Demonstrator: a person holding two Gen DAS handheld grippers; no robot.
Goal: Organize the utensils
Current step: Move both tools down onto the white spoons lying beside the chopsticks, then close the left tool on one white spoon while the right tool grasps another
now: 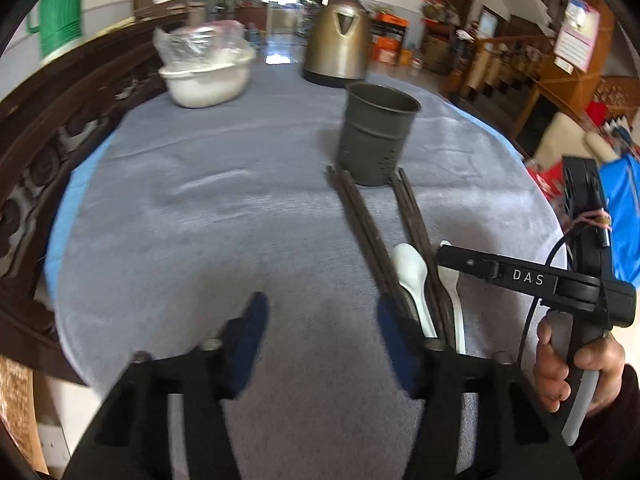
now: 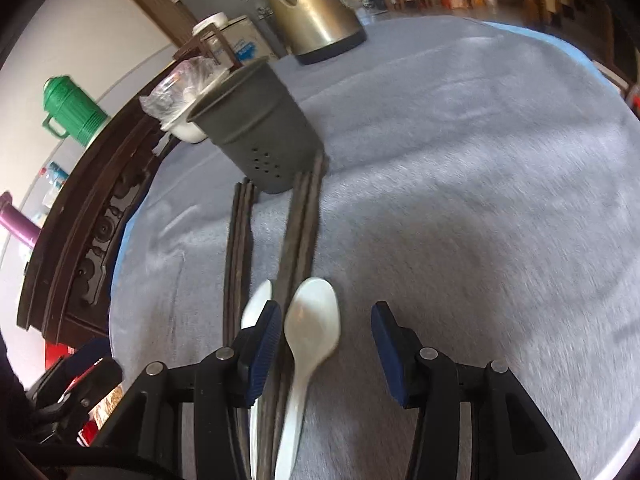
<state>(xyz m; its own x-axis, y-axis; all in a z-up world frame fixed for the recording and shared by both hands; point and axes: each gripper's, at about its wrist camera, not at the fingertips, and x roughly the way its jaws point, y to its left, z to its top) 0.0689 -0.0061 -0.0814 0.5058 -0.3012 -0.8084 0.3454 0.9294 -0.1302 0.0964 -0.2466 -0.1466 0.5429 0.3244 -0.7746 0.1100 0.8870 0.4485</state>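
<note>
A dark grey utensil holder [image 1: 376, 132] stands on the grey tablecloth [image 1: 224, 216]; it also shows in the right wrist view [image 2: 260, 136]. Two bundles of dark chopsticks [image 1: 368, 232] [image 2: 300, 224] lie in front of it, pointing at it. Two white spoons [image 1: 412, 276] [image 2: 312, 320] lie among them. My left gripper [image 1: 320, 320] is open and empty, just left of the chopsticks. My right gripper [image 2: 324, 336] is open, low over the spoons, with one spoon's bowl between its fingers. The right gripper's side shows in the left wrist view [image 1: 520, 280].
A metal kettle [image 1: 340, 40] [image 2: 312, 12] and a white bowl with a plastic bag [image 1: 208, 76] stand at the table's far end. A carved dark wooden bench back [image 1: 48, 152] runs along the left. A green jug [image 2: 72, 112] stands beyond it.
</note>
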